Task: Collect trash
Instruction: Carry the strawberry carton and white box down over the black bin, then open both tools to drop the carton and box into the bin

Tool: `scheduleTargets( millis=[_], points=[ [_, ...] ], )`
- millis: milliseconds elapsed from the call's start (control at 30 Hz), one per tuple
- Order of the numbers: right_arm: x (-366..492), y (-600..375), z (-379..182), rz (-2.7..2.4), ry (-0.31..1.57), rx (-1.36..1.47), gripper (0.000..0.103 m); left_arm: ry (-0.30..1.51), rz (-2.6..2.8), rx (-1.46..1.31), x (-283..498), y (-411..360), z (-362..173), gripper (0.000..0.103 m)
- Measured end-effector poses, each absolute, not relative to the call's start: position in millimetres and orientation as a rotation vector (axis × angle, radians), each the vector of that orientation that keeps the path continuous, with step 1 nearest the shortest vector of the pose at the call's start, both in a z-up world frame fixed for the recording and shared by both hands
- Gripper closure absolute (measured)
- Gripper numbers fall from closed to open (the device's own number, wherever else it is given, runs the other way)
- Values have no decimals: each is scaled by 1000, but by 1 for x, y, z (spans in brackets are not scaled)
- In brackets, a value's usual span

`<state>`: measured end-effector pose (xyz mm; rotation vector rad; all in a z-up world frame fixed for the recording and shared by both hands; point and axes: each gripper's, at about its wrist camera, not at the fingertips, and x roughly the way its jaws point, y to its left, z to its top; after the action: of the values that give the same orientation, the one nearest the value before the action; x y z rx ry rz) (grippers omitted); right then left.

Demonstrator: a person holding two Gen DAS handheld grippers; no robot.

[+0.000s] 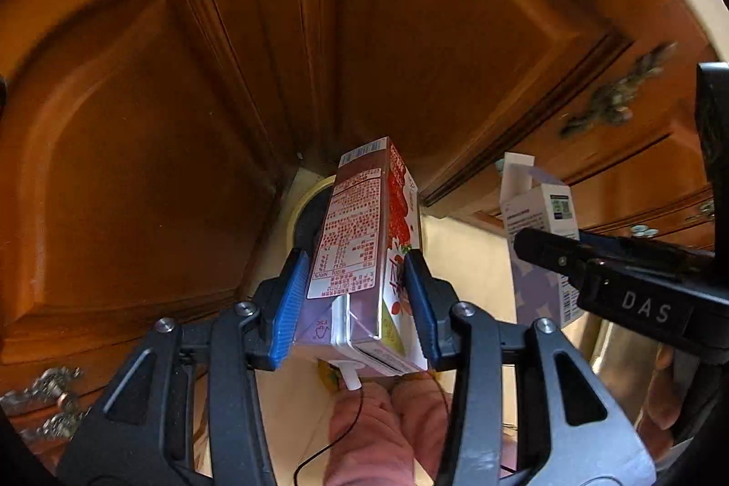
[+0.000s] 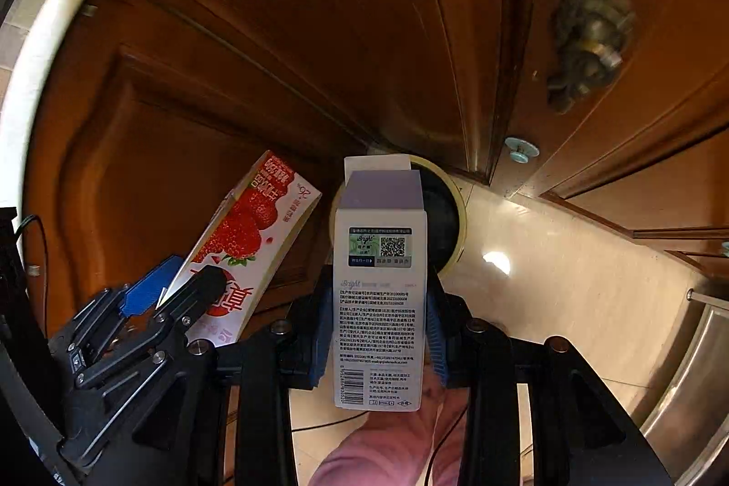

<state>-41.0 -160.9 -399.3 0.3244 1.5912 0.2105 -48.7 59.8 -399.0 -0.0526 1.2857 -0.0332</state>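
Strawberry carton [image 1: 364, 240] in left gripper [image 1: 360, 294], perhaps above bin [image 1: 306, 212].

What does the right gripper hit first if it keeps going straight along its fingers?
Probably the round bin on the floor: its dark opening sits right behind the white box the right gripper holds. Nothing shows between them, though depth is unclear.
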Motion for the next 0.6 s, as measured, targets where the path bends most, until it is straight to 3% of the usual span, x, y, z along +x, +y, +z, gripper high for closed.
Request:
scheduleTargets(
  millis=[600],
  points=[
    [-20, -128, -478, 220, 1628, 293, 68, 1331, -2, -13, -26, 60, -476, 62]
  ],
)
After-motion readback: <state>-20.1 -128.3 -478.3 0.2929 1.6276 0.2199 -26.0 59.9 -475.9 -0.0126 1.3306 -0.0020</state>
